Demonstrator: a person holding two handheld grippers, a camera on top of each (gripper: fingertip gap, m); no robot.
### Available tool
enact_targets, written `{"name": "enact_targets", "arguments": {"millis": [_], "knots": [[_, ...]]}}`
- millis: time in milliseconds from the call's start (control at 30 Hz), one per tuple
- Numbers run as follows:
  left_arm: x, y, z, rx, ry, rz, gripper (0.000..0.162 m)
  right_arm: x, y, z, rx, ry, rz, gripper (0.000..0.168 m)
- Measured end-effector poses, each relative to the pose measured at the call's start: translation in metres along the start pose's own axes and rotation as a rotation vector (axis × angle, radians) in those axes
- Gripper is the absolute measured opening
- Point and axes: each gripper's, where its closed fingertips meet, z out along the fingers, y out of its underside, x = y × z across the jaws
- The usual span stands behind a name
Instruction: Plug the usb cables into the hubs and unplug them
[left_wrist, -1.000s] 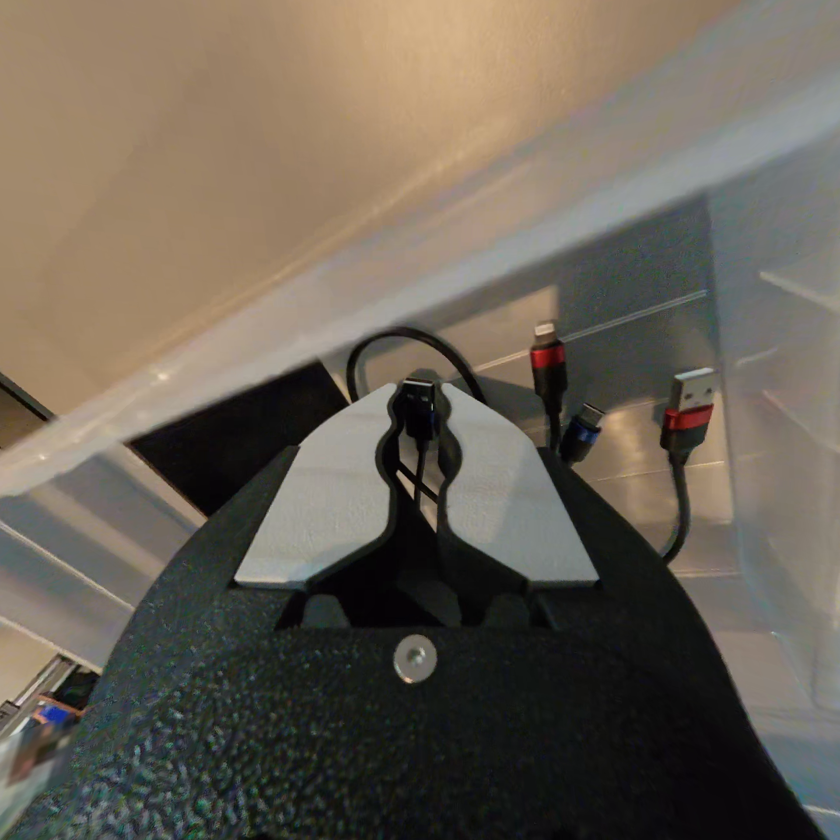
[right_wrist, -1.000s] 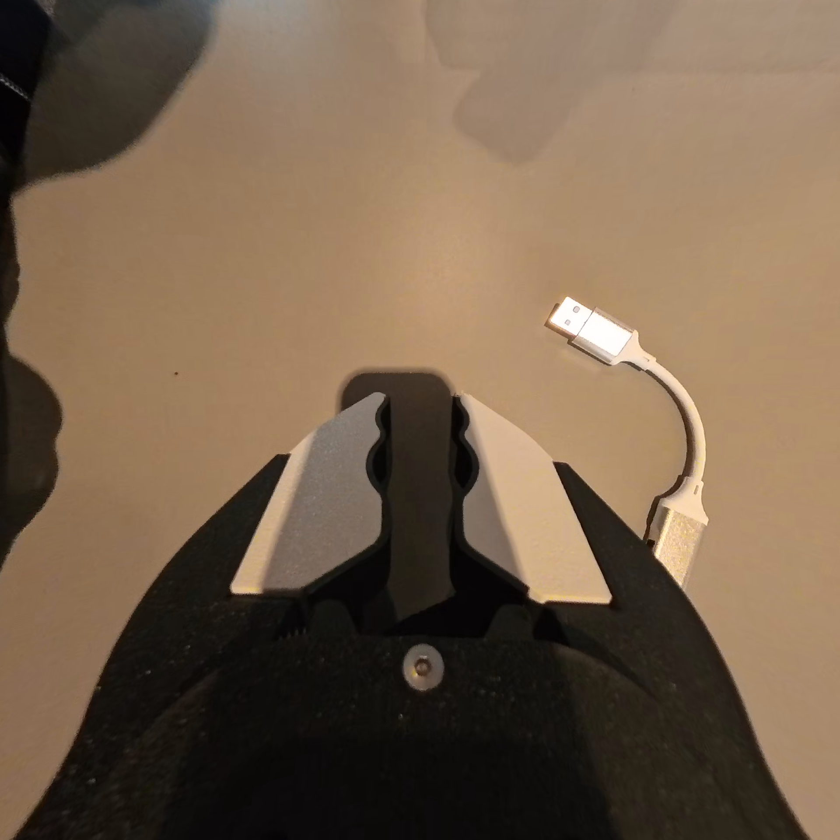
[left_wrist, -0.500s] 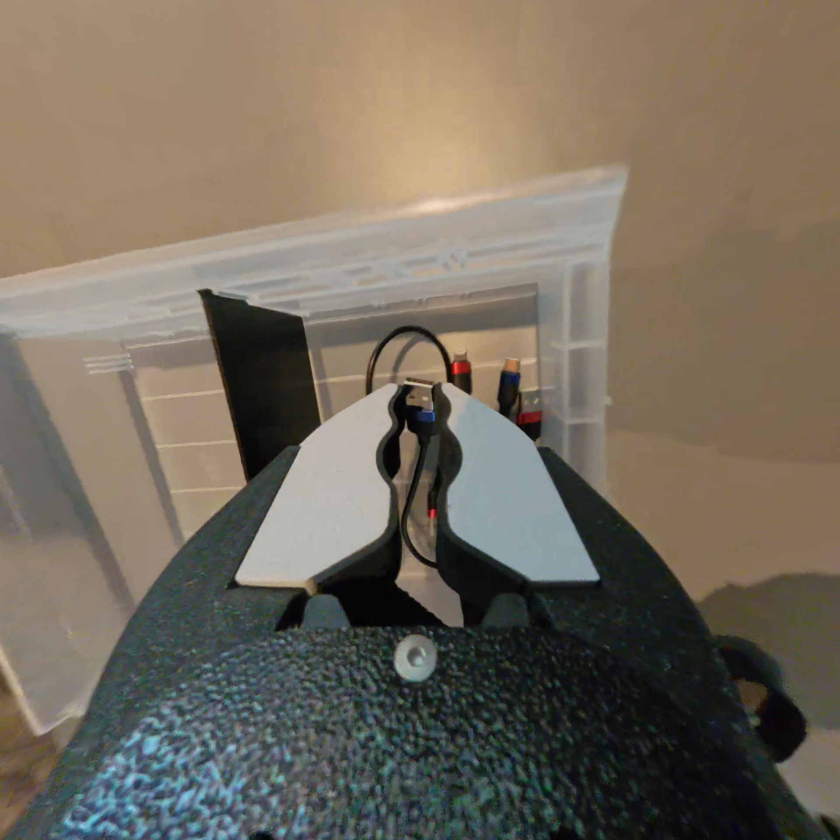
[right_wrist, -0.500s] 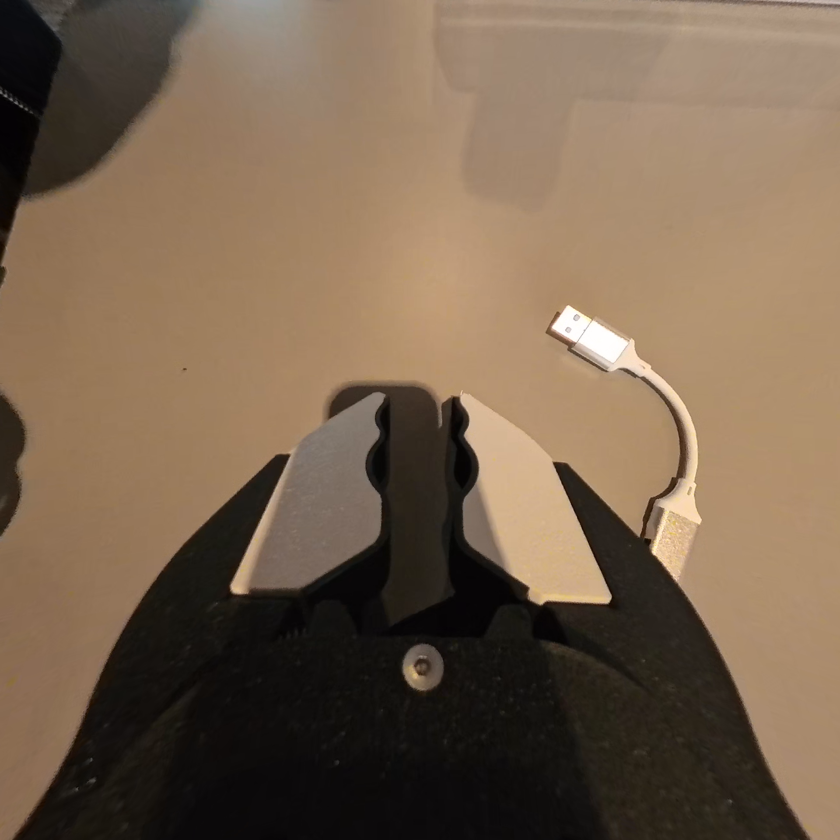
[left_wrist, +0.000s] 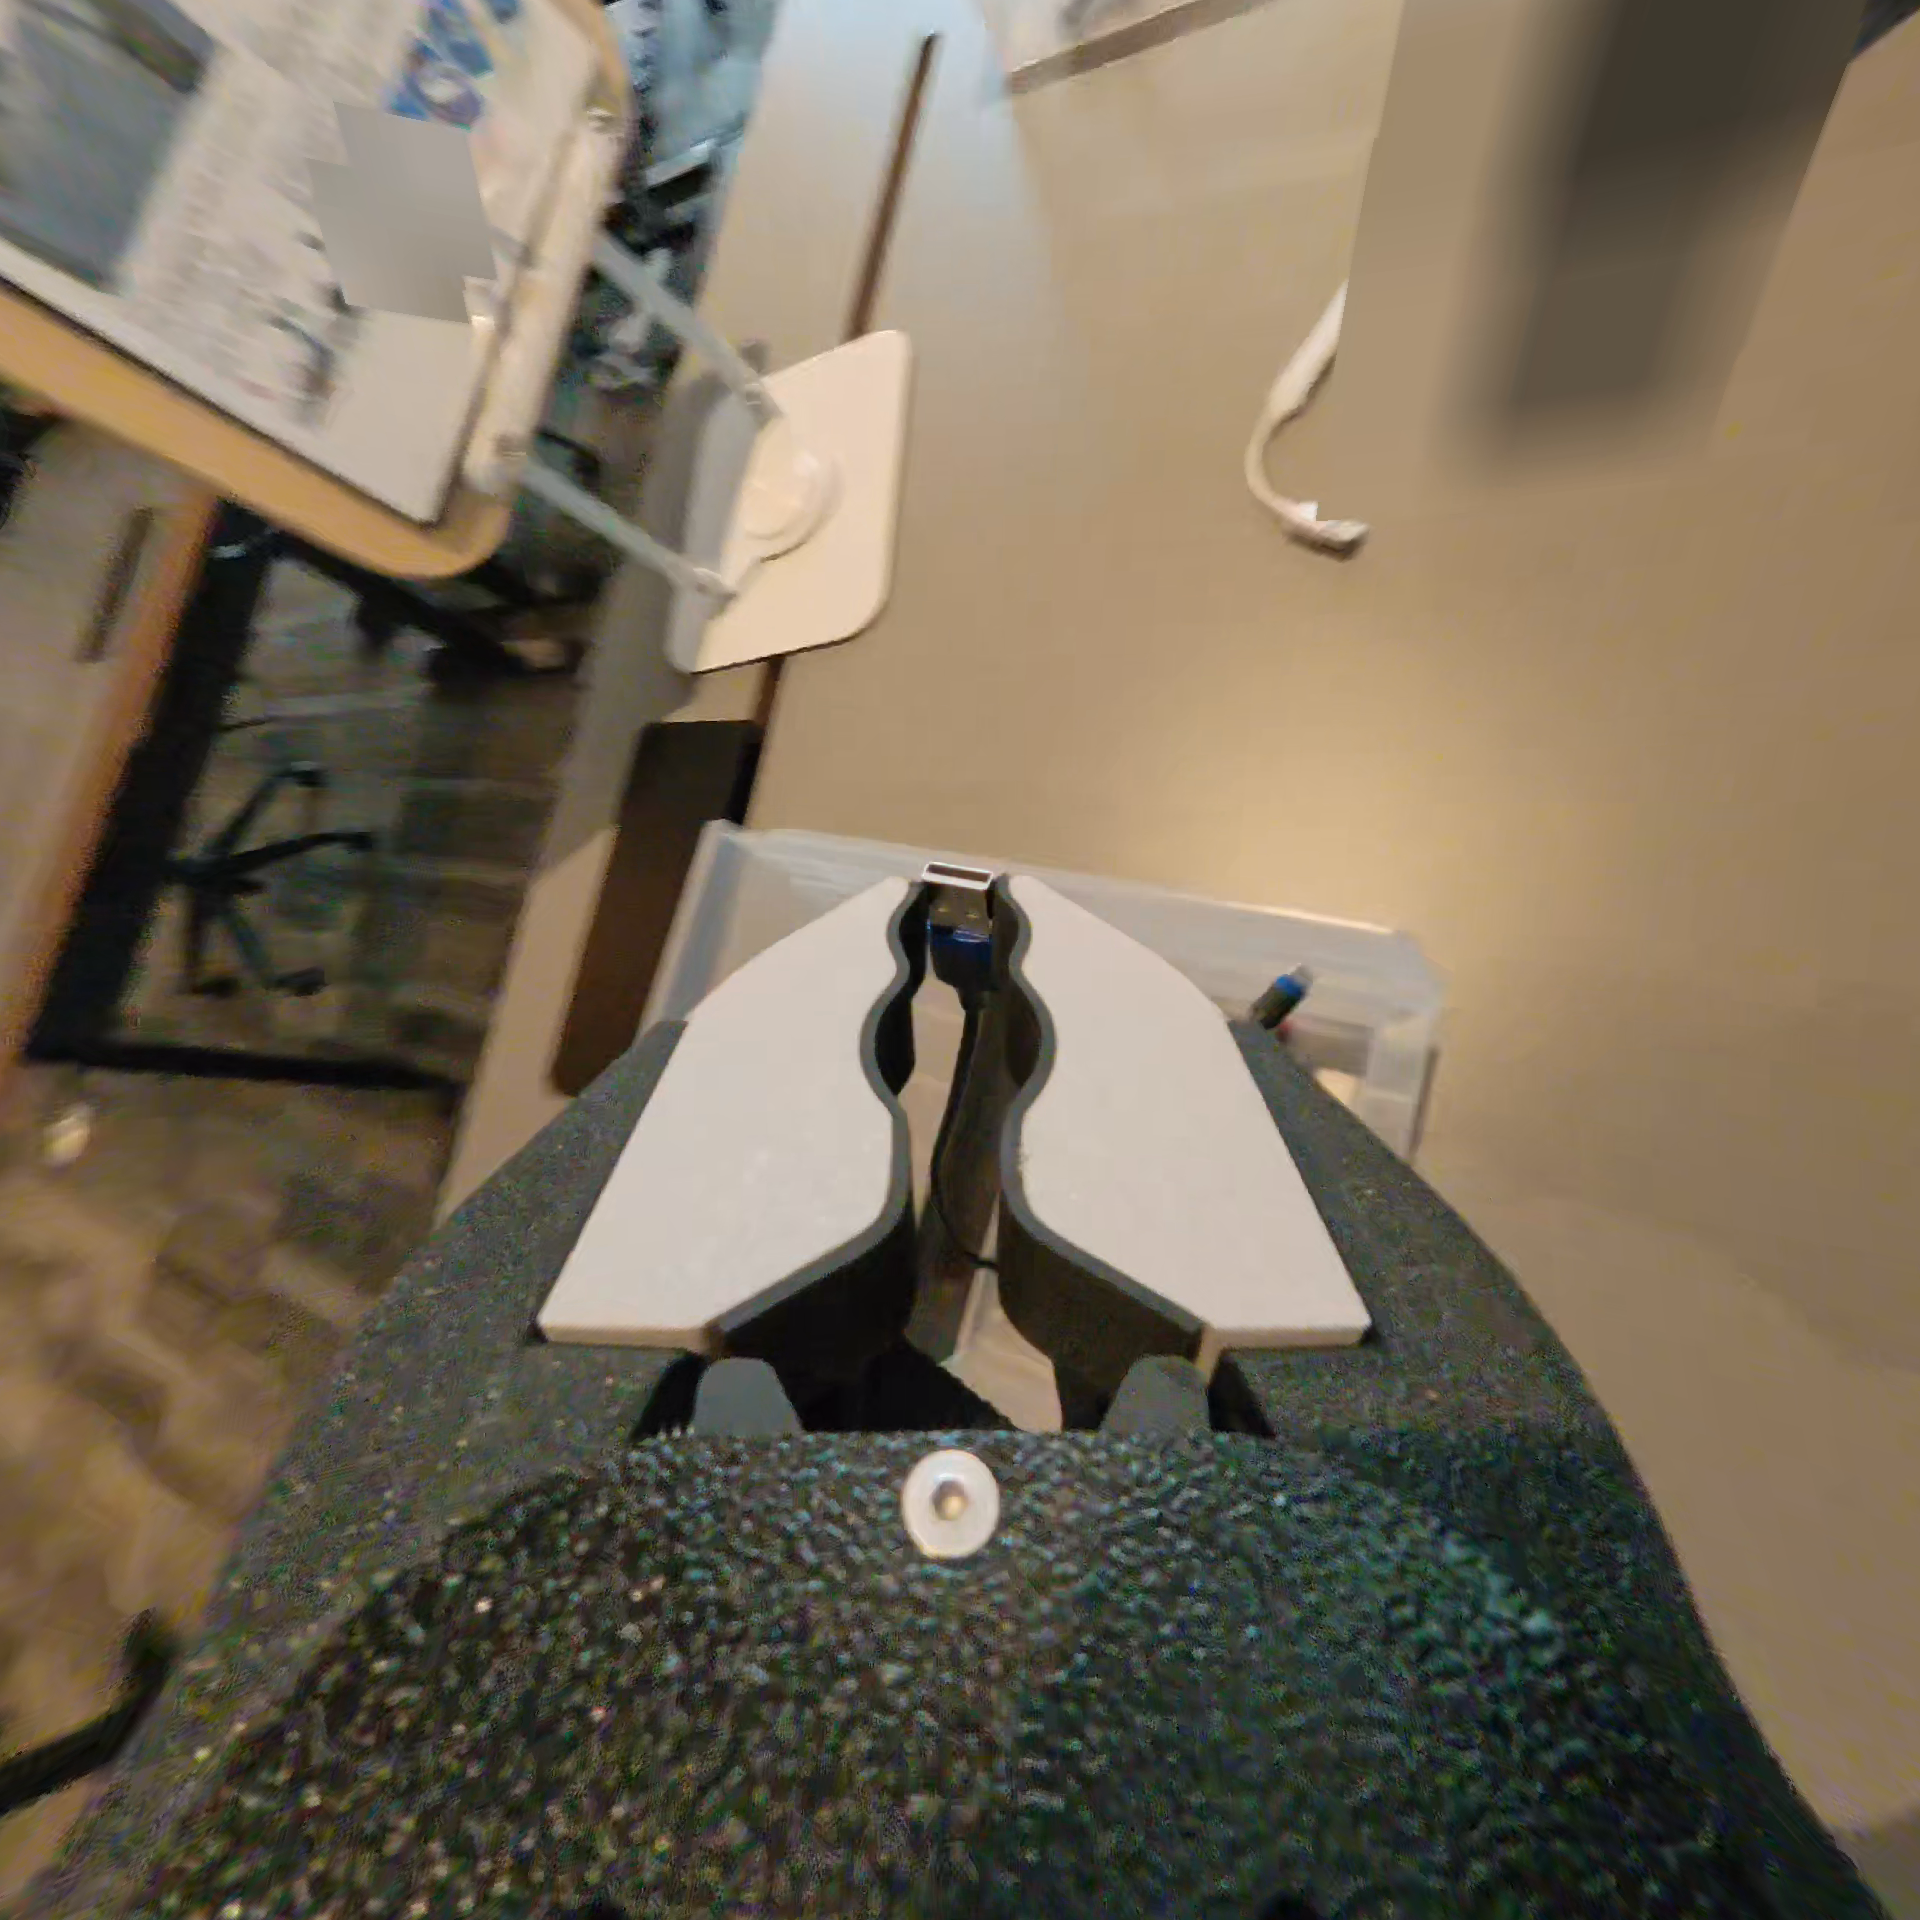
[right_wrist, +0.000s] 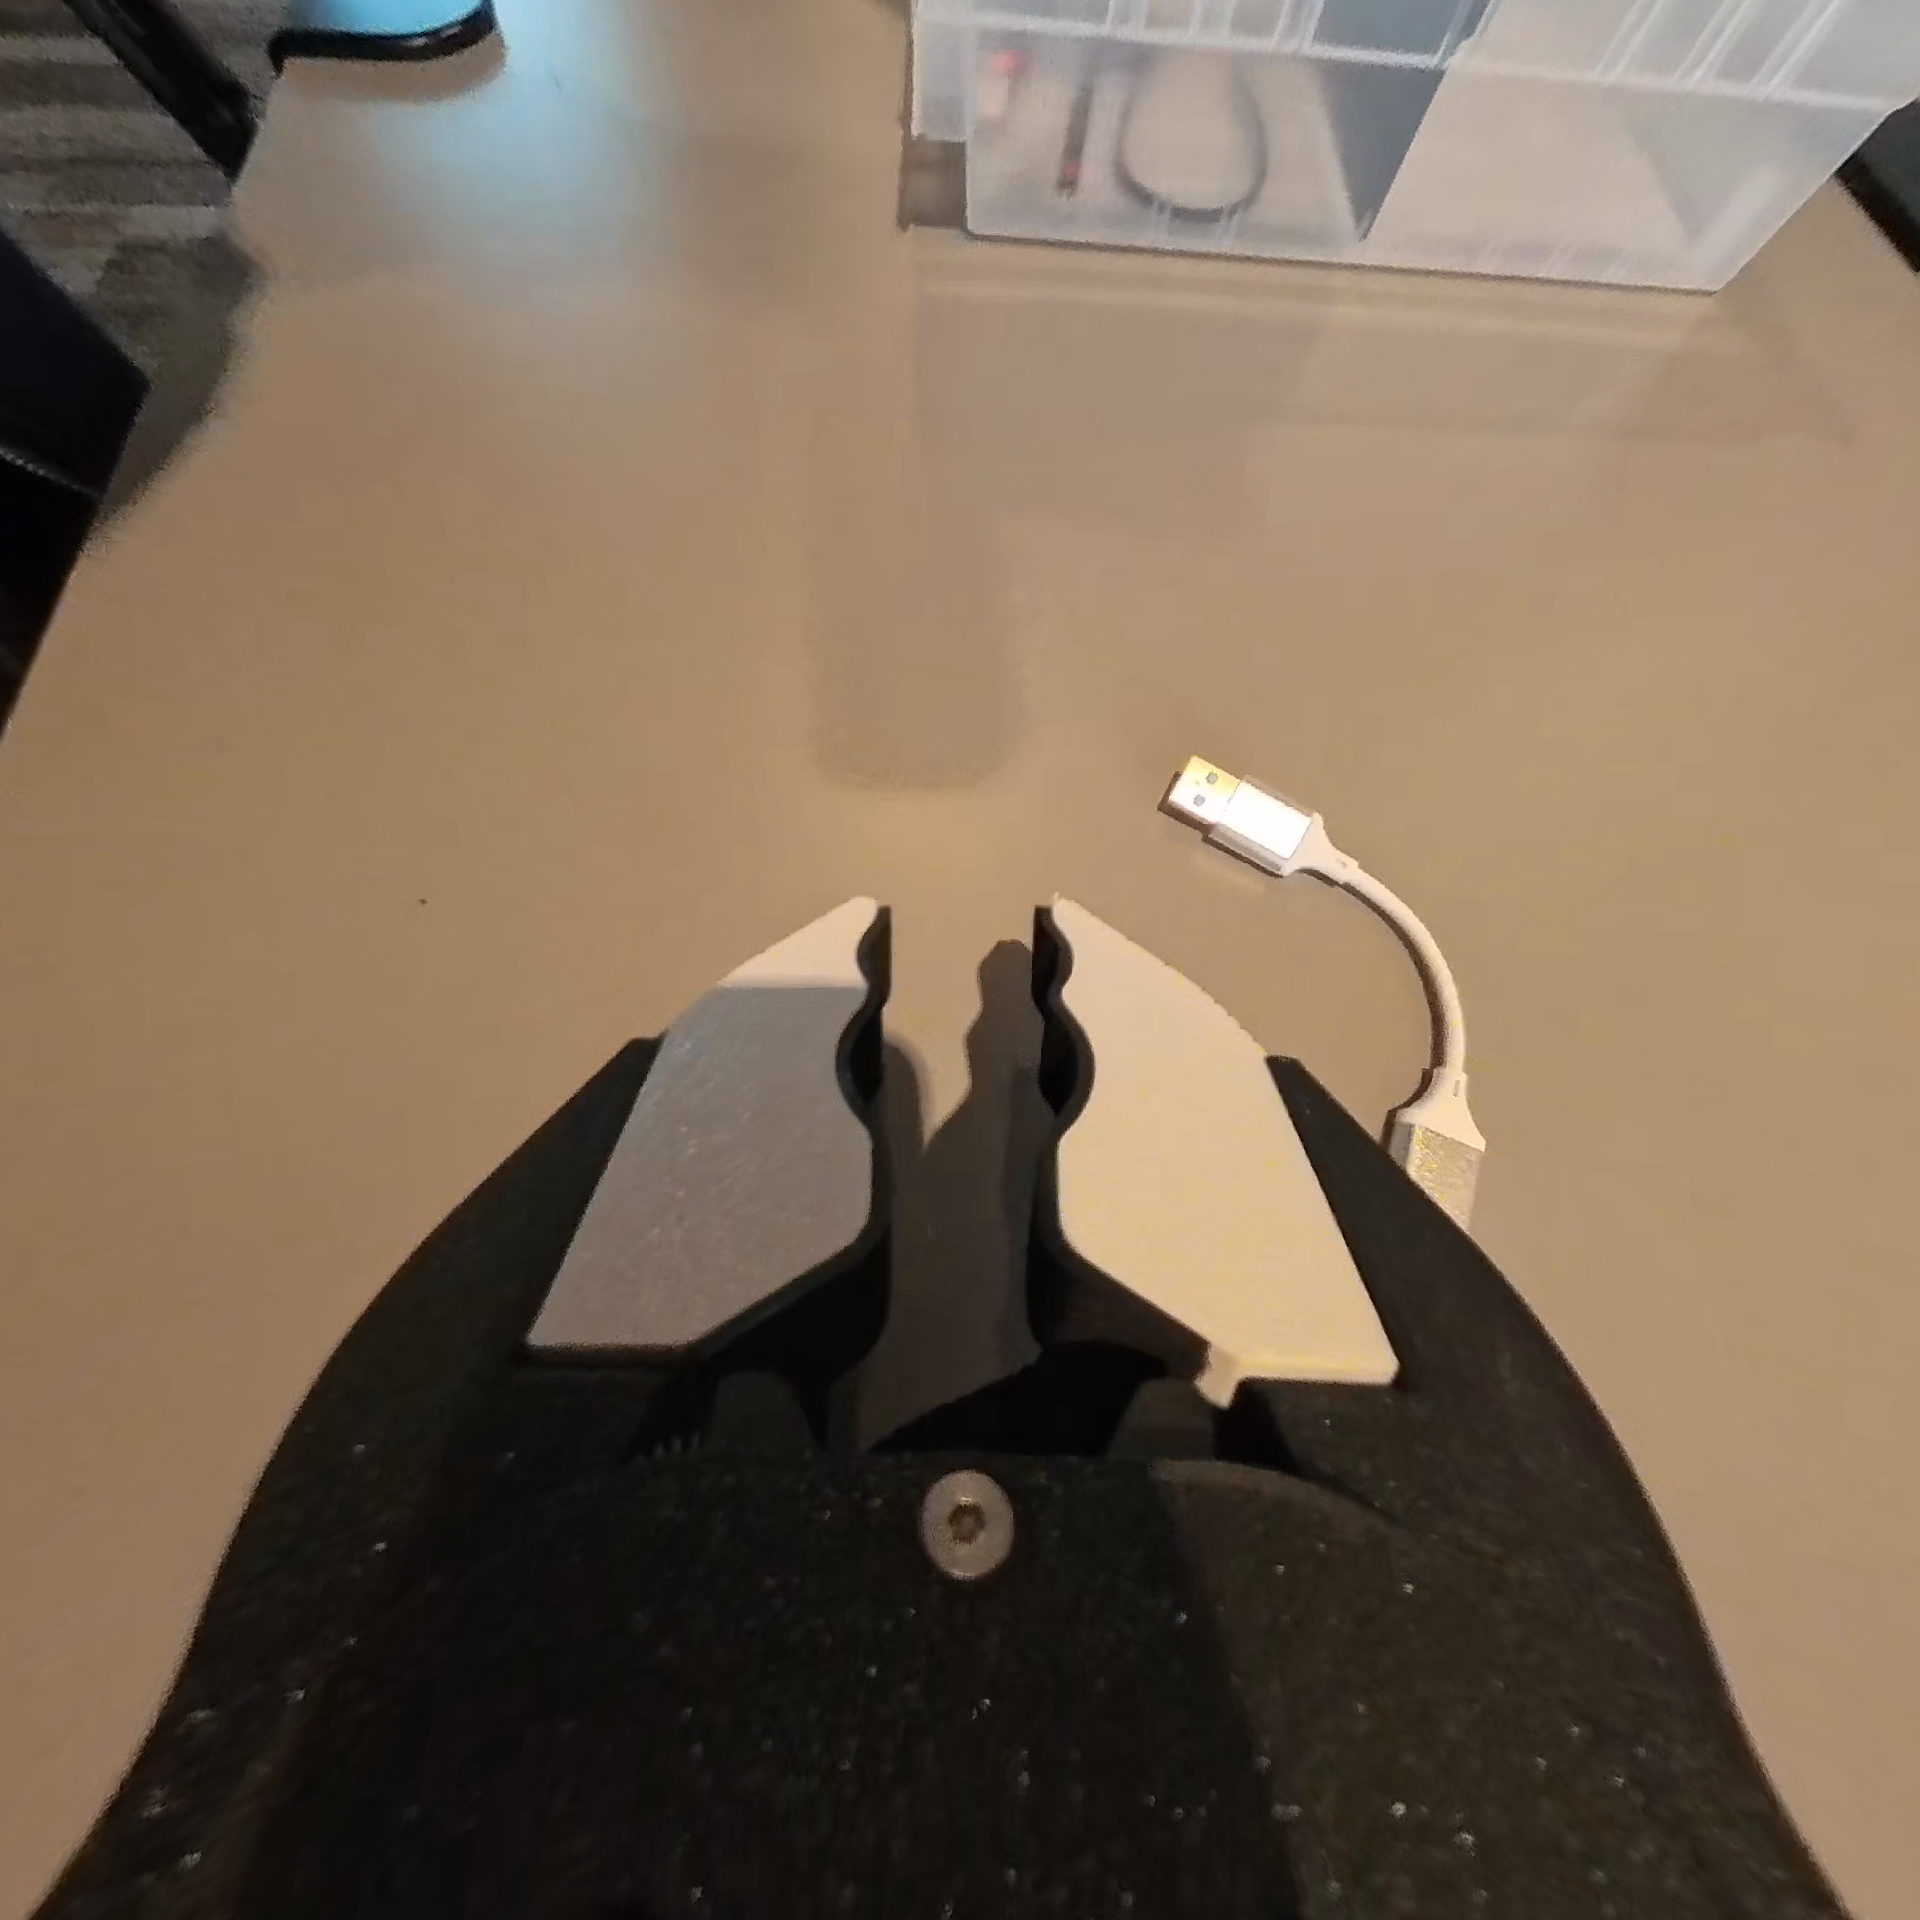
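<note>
1. A beige table (right_wrist: 520, 582) filled most of the right wrist view and ran across the left wrist view, with a dark floor and blurred office furniture past its edge on the left.
2. A clear plastic bin (right_wrist: 1538, 197) stood at the far side of the table in the right wrist view, with a loop of black cable and a red-tipped plug showing dimly through its wall. In the left wrist view, the same bin (left_wrist: 1340, 961) lay just beyond the fingers, a blue-tipped plug (left_wrist: 1280, 994) poking up at its right side.
3. The left gripper (left_wrist: 959, 902) was clamped on a black USB cable (left_wrist: 961, 930), pinching the blue-banded plug at the fingertips. The metal end stuck out forward and the cord trailed back between the fingers.
4. The right gripper (right_wrist: 961, 925) hovered over bare table with its fingers parted, gripping nothing.
5. A silver USB hub (right_wrist: 1439, 1158) lay on the table just right of the right gripper, partly hidden behind its right finger. Its short white lead curved up to a silver plug (right_wrist: 1242, 816) resting on the table ahead, apart from both grippers.
6. In the left wrist view, the hub's white lead (left_wrist: 1294, 436) showed far off and blurred.
</note>
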Motion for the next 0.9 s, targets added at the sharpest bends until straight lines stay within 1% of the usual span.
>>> {"name": "enact_targets", "arguments": {"millis": [133,233,300,433,500,533,600,733,800,900], "knots": [[-0.032,-0.005,-0.028,-0.127,-0.239,0.057,0.012,0.000,-0.001,-0.005,0.016,0.026,-0.010,0.026],[-0.053,-0.011,-0.046,-0.221,-0.420,0.136,0.012,-0.003,-0.002,-0.008,0.024,0.038,-0.026,0.026],[-0.057,-0.016,-0.051,-0.285,-0.490,0.206,0.012,-0.005,-0.003,-0.010,0.030,0.044,-0.036,0.026],[-0.041,-0.028,-0.035,-0.357,-0.475,0.364,0.012,-0.008,-0.005,-0.013,0.043,0.052,-0.049,0.025],[-0.024,-0.033,-0.022,-0.320,-0.404,0.376,0.012,-0.008,-0.007,-0.014,0.048,0.056,-0.054,0.025],[-0.014,-0.030,-0.013,-0.321,-0.363,0.391,0.012,-0.008,-0.008,-0.015,0.050,0.059,-0.057,0.025],[-0.001,-0.013,-0.002,-0.388,-0.312,0.443,0.012,-0.009,-0.010,-0.015,0.057,0.060,-0.063,0.025],[0.018,0.018,0.011,-0.442,-0.254,0.484,0.012,-0.011,-0.012,-0.014,0.057,0.055,-0.072,0.025],[0.015,0.036,0.010,-0.491,-0.270,0.503,0.012,-0.012,-0.012,-0.013,0.055,0.053,-0.077,0.025],[0.002,0.049,0.001,-0.537,-0.344,0.535,0.012,-0.013,-0.013,-0.012,0.052,0.057,-0.086,0.025]]}}
